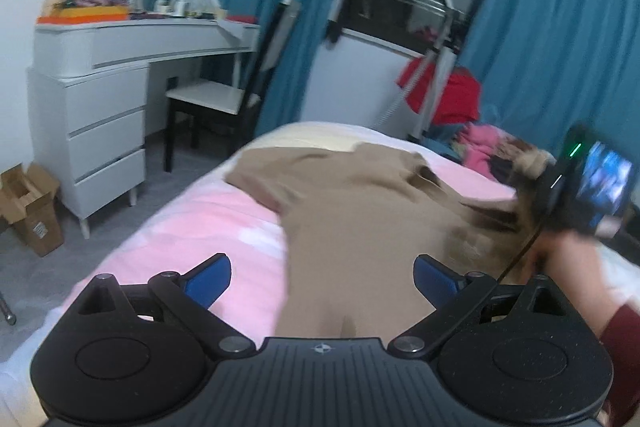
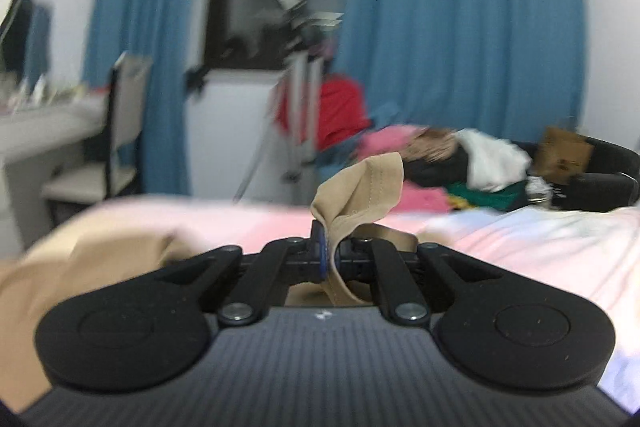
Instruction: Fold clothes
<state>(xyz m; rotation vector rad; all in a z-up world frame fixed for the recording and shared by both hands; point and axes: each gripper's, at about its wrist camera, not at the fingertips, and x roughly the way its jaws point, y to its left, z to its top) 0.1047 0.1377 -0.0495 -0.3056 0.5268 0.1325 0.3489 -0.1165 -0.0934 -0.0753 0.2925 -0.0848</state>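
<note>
A tan shirt lies spread on the pink bed, collar end away from me. My left gripper is open, blue pads wide apart, hovering over the shirt's near end and holding nothing. My right gripper is shut on a fold of the tan shirt, which sticks up between the pads; the rest of the fabric trails to the left. In the left wrist view the right gripper is blurred at the shirt's right edge, with the hand behind it.
A pile of mixed clothes lies at the far right of the bed. A white dresser and a dark chair stand left of the bed. Blue curtains, a dark window and a tripod with red cloth are behind.
</note>
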